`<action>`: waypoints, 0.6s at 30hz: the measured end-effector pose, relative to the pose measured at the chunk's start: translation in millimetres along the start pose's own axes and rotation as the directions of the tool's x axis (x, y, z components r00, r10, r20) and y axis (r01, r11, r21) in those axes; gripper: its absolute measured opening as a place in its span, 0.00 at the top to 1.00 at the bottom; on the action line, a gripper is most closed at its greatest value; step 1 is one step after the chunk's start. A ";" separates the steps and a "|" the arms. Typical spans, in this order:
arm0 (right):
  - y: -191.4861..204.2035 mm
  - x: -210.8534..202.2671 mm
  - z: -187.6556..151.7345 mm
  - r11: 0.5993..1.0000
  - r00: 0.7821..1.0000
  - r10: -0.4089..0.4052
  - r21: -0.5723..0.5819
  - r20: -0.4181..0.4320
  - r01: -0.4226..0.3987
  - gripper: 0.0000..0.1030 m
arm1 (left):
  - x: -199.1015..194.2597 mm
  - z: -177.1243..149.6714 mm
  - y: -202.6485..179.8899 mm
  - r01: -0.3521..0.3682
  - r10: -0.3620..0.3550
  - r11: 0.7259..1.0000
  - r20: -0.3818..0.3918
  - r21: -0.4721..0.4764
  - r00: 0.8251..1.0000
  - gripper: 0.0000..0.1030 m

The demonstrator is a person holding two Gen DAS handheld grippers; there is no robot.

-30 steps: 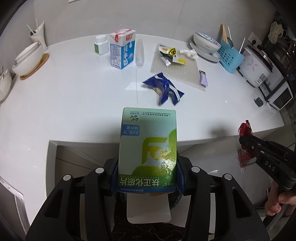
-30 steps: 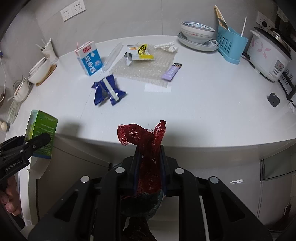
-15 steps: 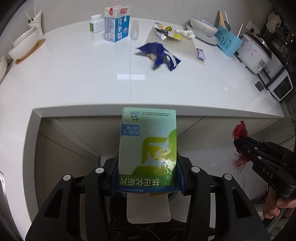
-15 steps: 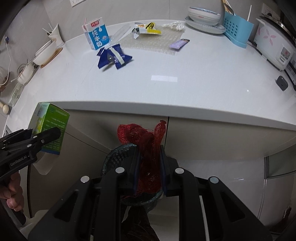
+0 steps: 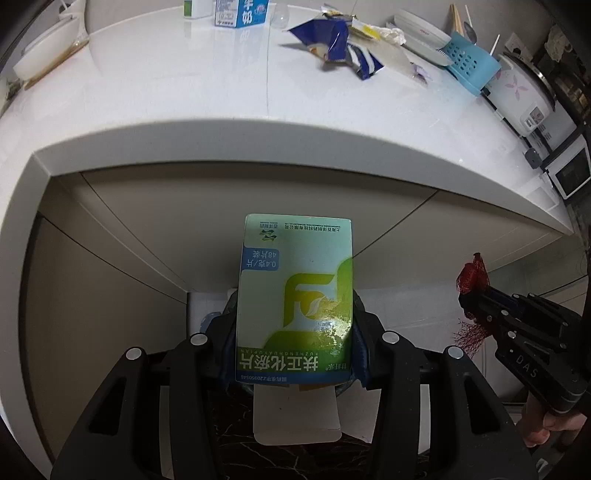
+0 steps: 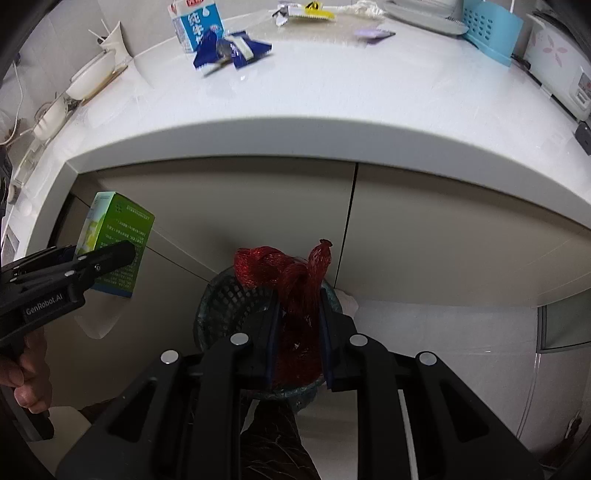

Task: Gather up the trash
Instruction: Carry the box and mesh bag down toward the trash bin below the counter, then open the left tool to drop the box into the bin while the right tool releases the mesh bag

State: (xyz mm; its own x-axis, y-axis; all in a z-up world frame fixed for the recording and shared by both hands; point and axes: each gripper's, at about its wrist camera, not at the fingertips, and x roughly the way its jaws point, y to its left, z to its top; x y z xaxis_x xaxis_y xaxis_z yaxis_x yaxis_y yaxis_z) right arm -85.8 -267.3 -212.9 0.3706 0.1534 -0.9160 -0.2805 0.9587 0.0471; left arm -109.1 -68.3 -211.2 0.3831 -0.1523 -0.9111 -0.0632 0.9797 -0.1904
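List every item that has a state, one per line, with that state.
Left tool: shut on green box.
Green box: held, flap hanging open underneath.
Right tool: shut on red net.
Red net: bunched, held over bin.
Bin: upright on floor, below counter.
Milk carton: upright on counter.
Blue wrapper: crumpled on counter.

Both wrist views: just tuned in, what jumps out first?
The green medicine box fills the left view's centre, clamped in the left gripper below the counter edge. The right gripper pinches a red mesh net directly over a dark mesh bin. Blue wrappers lie on the white counter.
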 end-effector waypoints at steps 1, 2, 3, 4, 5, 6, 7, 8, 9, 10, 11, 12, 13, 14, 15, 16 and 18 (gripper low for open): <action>0.2 4.3 -1.9 1.000 1.000 0.000 -0.002 -0.004 0.000 0.83 | 3.6 -0.4 -0.1 -0.006 0.006 1.000 -0.002 0.002 1.000 0.55; 0.5 8.4 -3.6 1.000 1.000 -0.002 -0.004 -0.010 0.002 0.83 | 7.9 -2.0 0.6 -0.011 0.011 1.000 -0.003 0.006 1.000 0.55; 0.8 12.6 -5.4 1.000 1.000 -0.006 -0.007 -0.015 0.006 0.83 | 12.6 -3.5 1.8 -0.015 0.015 1.000 -0.008 0.004 1.000 0.55; 0.9 16.4 -6.7 1.000 1.000 -0.005 -0.008 -0.017 0.005 0.83 | 15.9 -4.9 3.2 -0.013 0.013 1.000 -0.012 0.000 1.000 0.55; 0.6 20.2 -6.6 1.000 1.000 -0.004 -0.007 -0.019 0.004 0.83 | 19.7 -6.2 4.2 -0.013 0.013 1.000 -0.018 -0.006 1.000 0.55; 0.4 24.3 -7.6 1.000 1.000 -0.003 -0.003 -0.023 0.003 0.83 | 22.8 -7.5 6.0 -0.012 0.012 1.000 -0.023 -0.012 1.000 0.55; 0.1 27.1 -8.7 1.000 1.000 0.003 -0.001 -0.024 -0.003 0.83 | 26.9 -8.8 6.9 -0.013 0.012 1.000 -0.025 -0.011 1.000 0.55; 0.3 31.1 -9.7 1.000 1.000 0.005 0.000 -0.026 -0.005 0.83 | 30.3 -9.9 7.5 -0.017 0.017 1.000 -0.026 -0.008 1.000 0.55; 0.4 34.2 -11.1 1.000 1.000 0.002 -0.001 -0.029 -0.002 0.83 | 33.9 -11.4 7.2 -0.016 0.016 1.000 -0.027 -0.001 1.000 0.55; -0.8 39.3 -12.8 1.000 0.999 0.002 -0.001 -0.033 -0.002 0.83 | 36.4 -13.2 6.4 -0.016 0.017 1.000 -0.027 0.008 0.999 0.55; -0.5 42.3 -14.4 1.000 0.999 0.002 0.000 -0.040 -0.002 0.83 | 38.5 -14.8 4.7 -0.018 0.019 1.000 -0.027 0.017 0.999 0.55; -1.0 45.5 -15.1 1.000 0.999 -0.001 0.002 -0.047 0.001 0.83 | 41.8 -16.6 2.9 -0.019 0.020 0.999 -0.032 0.029 0.999 0.55; -1.5 46.3 -15.7 1.000 0.999 -0.001 0.007 -0.053 0.002 0.83 | 44.3 -17.4 1.4 -0.016 0.018 0.999 -0.039 0.035 0.999 0.55; -2.3 47.9 -16.4 1.000 0.998 -0.001 0.011 -0.057 0.002 0.83 | 46.7 -18.7 -0.1 -0.014 0.016 0.999 -0.046 0.042 0.999 0.55; -2.3 48.5 -17.1 1.000 0.998 -0.002 0.013 -0.058 0.003 0.83 | 47.3 -20.0 -0.8 -0.012 0.015 0.999 -0.050 0.050 0.999 0.55; -2.7 49.0 -17.1 1.000 0.998 -0.005 0.016 -0.058 0.006 0.83 | 48.1 -21.1 -2.4 -0.006 0.009 0.998 -0.054 0.061 0.999 0.55; -3.0 49.6 -16.3 1.000 0.998 -0.007 0.019 -0.060 0.008 0.83 | 49.0 -21.1 -5.6 -0.007 0.012 0.997 -0.058 0.079 0.998 0.54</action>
State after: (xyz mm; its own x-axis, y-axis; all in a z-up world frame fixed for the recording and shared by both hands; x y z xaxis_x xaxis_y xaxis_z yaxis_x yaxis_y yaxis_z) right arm -81.0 -266.5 -265.0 0.3188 0.1323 -0.9386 -0.2606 0.9643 0.0474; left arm -109.4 -84.0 -262.5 0.3284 -0.1481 -0.9329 0.0066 0.9880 -0.1545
